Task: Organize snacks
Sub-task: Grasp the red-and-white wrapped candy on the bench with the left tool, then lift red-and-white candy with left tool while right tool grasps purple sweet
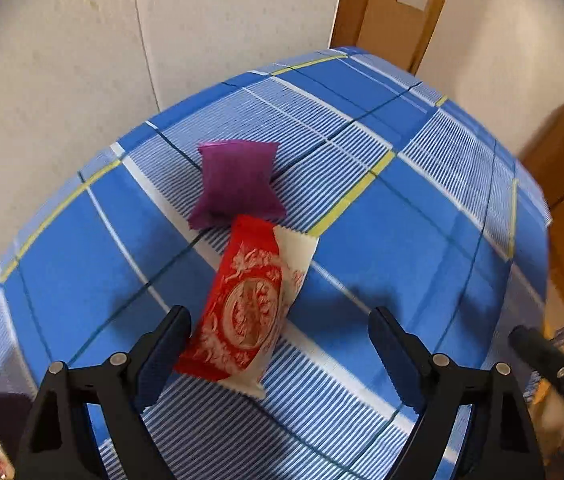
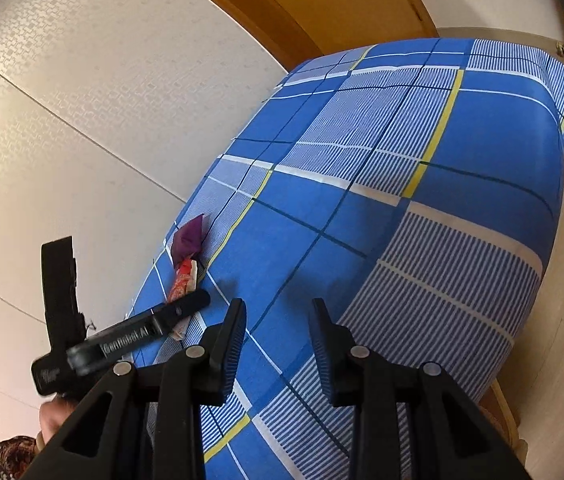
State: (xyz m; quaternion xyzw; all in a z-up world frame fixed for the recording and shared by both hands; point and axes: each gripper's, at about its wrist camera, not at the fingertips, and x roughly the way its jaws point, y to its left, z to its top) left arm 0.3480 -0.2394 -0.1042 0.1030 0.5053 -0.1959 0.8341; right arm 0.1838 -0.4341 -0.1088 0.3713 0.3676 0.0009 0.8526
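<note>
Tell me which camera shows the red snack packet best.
The left wrist view: the red snack packet lies large and fully printed between the left gripper's open jaws. The right wrist view shows it small, far off and partly covered by that gripper.

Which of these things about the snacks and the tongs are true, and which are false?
1. The purple packet lies on the blue checked cloth. True.
2. The red packet is far from the purple one. False: their ends touch or overlap.
3. The left tongs are wide open around the red packet. True.
4. The left tongs are squeezing the red packet. False: one finger is beside its edge, the other stands well apart.
5. The right tongs hold a snack. False: nothing is between them.
</note>
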